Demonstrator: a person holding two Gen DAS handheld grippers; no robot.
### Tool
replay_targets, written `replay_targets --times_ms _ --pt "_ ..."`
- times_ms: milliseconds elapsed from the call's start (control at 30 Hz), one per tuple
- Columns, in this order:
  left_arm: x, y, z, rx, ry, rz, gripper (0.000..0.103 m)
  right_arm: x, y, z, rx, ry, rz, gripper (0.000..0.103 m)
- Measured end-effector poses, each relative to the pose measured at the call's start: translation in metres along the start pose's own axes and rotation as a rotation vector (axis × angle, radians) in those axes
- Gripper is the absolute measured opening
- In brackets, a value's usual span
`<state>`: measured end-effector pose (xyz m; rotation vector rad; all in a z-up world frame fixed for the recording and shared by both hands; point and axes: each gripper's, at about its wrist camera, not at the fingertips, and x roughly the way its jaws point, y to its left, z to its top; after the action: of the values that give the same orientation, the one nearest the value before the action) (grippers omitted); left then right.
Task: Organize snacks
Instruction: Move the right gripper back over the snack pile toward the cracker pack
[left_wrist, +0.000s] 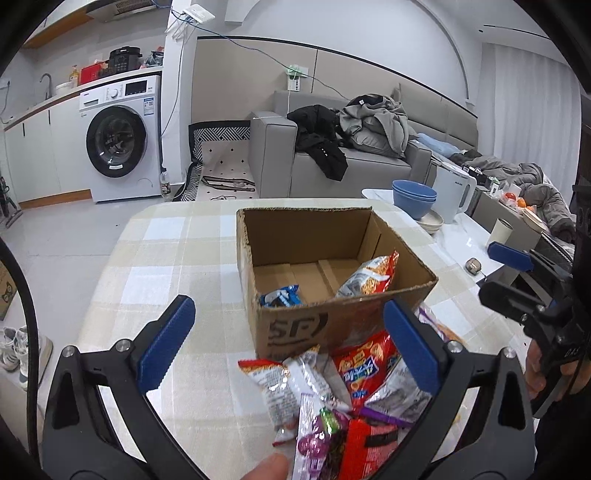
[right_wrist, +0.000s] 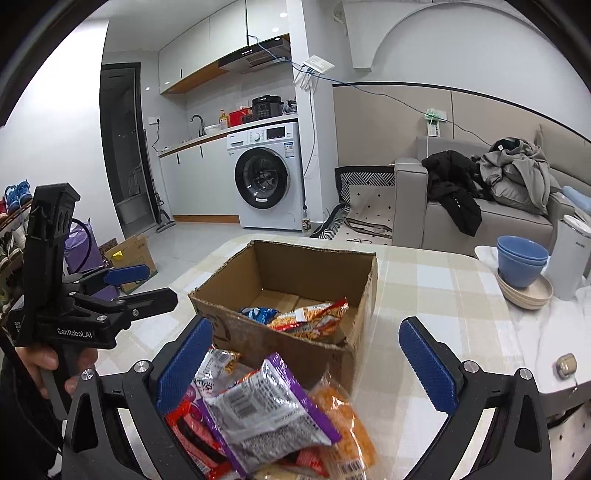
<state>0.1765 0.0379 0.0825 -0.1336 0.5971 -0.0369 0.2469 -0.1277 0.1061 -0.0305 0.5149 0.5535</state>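
Both grippers' fingers wide apart, empty: left gripper (left_wrist: 288, 347), right gripper (right_wrist: 314, 362). Risk: grabbing several overlapping snack packets (right_wrist: 266, 410) at 6 o'clock of cardboard box (left_wrist: 343, 325), dropping extras outside.

Black tongs (left_wrist: 288, 354) — ribbed blue pads (left_wrist: 166, 345), silver screws.

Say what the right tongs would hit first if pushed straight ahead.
Probably the snack pile lying between the open right tongs; beyond it, the cardboard box. Depth is uncertain.
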Motion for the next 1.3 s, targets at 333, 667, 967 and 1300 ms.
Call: replay_targets --times_ms 333,667,967,1300 --pt "-0.037 0.000 -0.043 0.002 0.010 0.023 0.102 -0.034 -0.004 -0.038 0.042 0.009 -0.047 0.103" --pt "-0.047 -0.007 -0.060 0.016 0.032 0.038 0.102 -0.039 -0.010 -0.076 0.101 0.088 -0.055 0.103" --pt "-0.045 -0.006 -0.078 0.019 0.060 0.044 0.102 -0.031 0.001 -0.099 0.074 0.165 -0.057 0.103" --pt "-0.033 0.000 -0.093 0.010 0.095 0.047 0.102 -0.008 0.015 -0.118 0.030 0.300 -0.047 0.103"
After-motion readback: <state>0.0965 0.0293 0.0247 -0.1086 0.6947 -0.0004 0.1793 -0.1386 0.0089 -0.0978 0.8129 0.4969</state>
